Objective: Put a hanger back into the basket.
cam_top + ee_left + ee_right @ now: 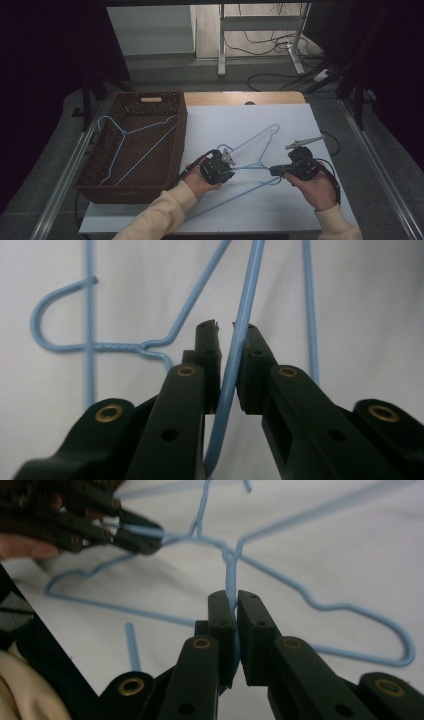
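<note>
Two light-blue wire hangers lie crossed on the white table. My left gripper (218, 167) (227, 335) is shut on a straight wire of one hanger (245, 305), which runs up between its jaws. That view also has a hook and twisted neck (115, 346) lying flat at the left. My right gripper (292, 170) (234, 597) is shut on the twisted neck of a hanger (350, 607), whose shoulders spread out beyond the jaws. In the right gripper view the left gripper (135, 532) pinches a wire at the upper left. A long hanger bar (230, 200) slants toward the table's front.
A brown wicker basket (127, 194) stands on the table's left side with a blue hanger (122, 142) lying in it. The white sheet (295, 210) ends close behind my hands. A metal stand (222, 45) and floor cables lie beyond the far edge.
</note>
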{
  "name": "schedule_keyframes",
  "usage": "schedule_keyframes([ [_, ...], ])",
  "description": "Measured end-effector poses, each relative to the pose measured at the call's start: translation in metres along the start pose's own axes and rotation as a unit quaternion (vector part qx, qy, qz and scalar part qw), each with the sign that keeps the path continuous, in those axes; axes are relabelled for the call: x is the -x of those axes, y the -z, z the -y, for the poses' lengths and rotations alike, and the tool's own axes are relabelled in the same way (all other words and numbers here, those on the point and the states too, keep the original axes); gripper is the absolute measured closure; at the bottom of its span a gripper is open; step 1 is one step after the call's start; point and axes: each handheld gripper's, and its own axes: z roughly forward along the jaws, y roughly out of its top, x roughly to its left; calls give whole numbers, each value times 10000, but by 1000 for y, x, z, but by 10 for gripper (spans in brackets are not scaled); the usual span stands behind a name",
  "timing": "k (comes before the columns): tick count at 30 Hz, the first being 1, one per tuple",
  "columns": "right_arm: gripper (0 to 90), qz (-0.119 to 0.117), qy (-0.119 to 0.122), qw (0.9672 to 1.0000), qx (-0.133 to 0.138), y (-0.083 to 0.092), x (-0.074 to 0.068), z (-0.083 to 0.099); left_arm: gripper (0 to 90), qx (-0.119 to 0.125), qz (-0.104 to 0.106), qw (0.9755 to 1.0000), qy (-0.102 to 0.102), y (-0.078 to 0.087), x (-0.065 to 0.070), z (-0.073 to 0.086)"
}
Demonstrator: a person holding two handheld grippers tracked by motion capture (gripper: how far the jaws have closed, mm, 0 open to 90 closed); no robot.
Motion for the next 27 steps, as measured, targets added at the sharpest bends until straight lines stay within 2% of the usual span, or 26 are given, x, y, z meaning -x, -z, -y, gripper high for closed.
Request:
schedule_keyframes([
  [1,726,-80,-66,9999,111,2,2,0,832,60,15,10000,18,1,1,0],
  [2,665,-122,-133,9995,257,4,4,0,845,12,-36,10000,36,2,2,-1],
  [3,620,-90,-156,9990,417,6,5,0,848,35,-70,10000,-16,3,2,-1],
  [5,500,-105,-165,9967,791,12,8,0,850,144,5,9999,58,6,1,-1],
  [6,448,-120,-234,9932,1134,15,10,1,851,160,-3,9998,73,7,1,-1],
  [7,426,-149,-279,9907,1321,17,11,1,851,159,-28,9998,64,9,1,-2],
  [10,376,-160,-347,9797,1970,30,16,3,855,232,-94,9996,147,13,-1,-2],
  [13,356,-119,-281,9738,2255,39,17,4,857,305,-165,9989,300,16,-6,-1],
  [15,331,-64,-224,9702,2410,43,18,6,860,475,-105,9974,531,20,-9,-1],
  [16,320,-71,-187,9686,2479,44,19,7,860,519,-108,9970,564,22,-11,-1],
  [21,290,-86,-93,9704,2413,42,22,10,861,712,-138,9951,677,31,-14,-2],
  [23,280,-53,-54,9721,2346,39,23,12,861,778,-163,9944,694,35,-15,-3],
  [27,278,-28,91,9765,2155,32,25,14,861,1045,-67,9910,839,50,-19,-4],
])
